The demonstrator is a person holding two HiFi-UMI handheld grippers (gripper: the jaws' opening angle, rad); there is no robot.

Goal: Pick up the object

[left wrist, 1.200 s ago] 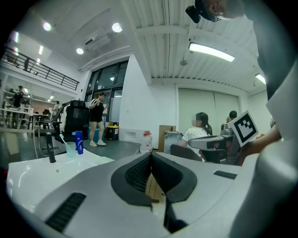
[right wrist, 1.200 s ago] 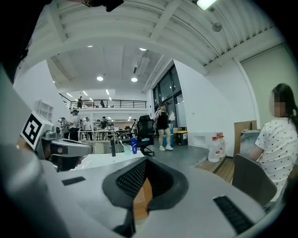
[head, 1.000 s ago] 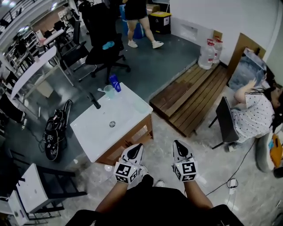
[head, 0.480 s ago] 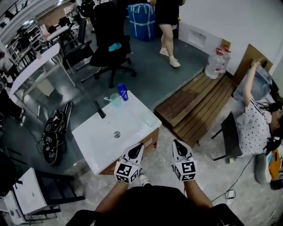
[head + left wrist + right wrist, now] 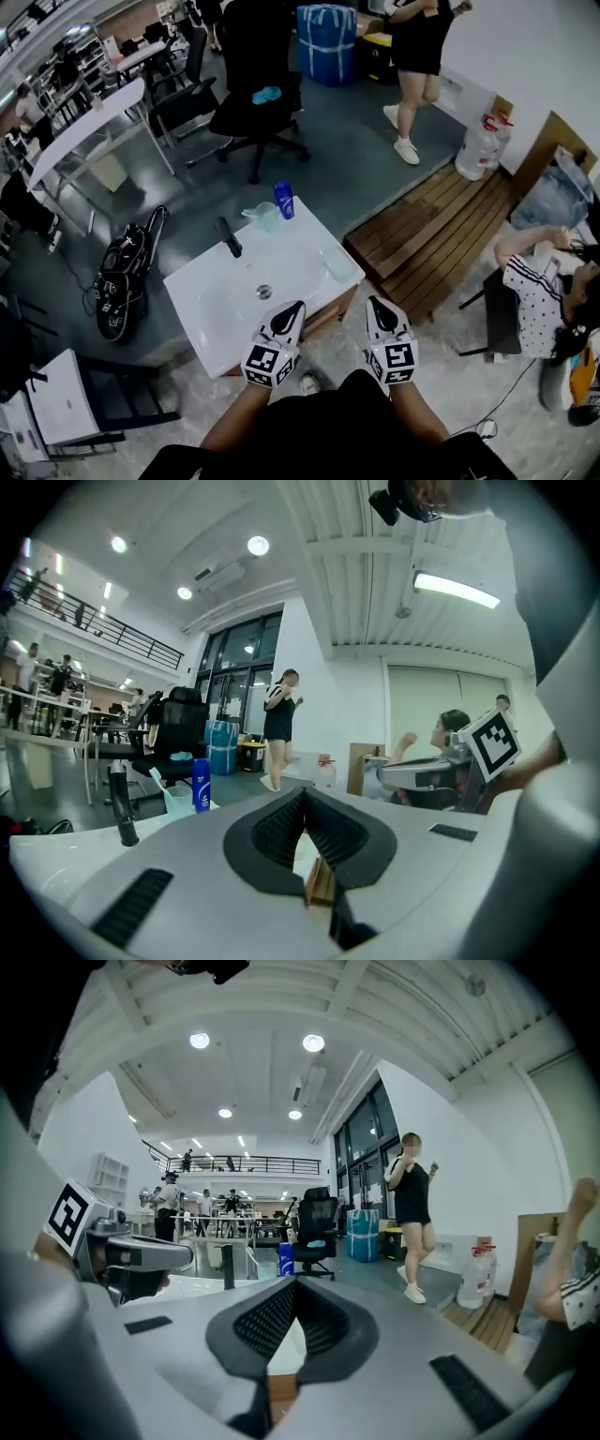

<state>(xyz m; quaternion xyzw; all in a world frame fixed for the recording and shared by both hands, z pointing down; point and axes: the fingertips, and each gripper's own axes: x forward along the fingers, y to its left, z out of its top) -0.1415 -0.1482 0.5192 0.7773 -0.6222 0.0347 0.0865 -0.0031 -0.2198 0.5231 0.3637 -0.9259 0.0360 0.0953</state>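
A white sink basin (image 5: 234, 300) sits on a wooden cabinet just ahead of both grippers. At its far edge stand a black faucet (image 5: 228, 236), a translucent cup (image 5: 267, 217) with a toothbrush, and a blue bottle (image 5: 284, 200). My left gripper (image 5: 292, 312) hovers over the basin's near edge, jaws shut with nothing between them. My right gripper (image 5: 378, 309) is level beside it, past the basin's right corner, also shut and empty. The left gripper view shows the bottle (image 5: 202, 785), cup (image 5: 178, 801) and faucet (image 5: 119, 803) well beyond the jaw tips. The right gripper view shows the bottle (image 5: 286, 1260).
A black bag (image 5: 122, 281) lies on the floor left of the sink. A wooden pallet (image 5: 431, 234) lies to the right, with a seated person (image 5: 539, 291) beyond it. A black office chair (image 5: 258, 103) stands behind the sink, and a person (image 5: 412, 66) walks at the back.
The sink has come closer and now lies right under the gripper tips; both grippers advanced toward it side by side, still shut. The walking person at the back moved right.
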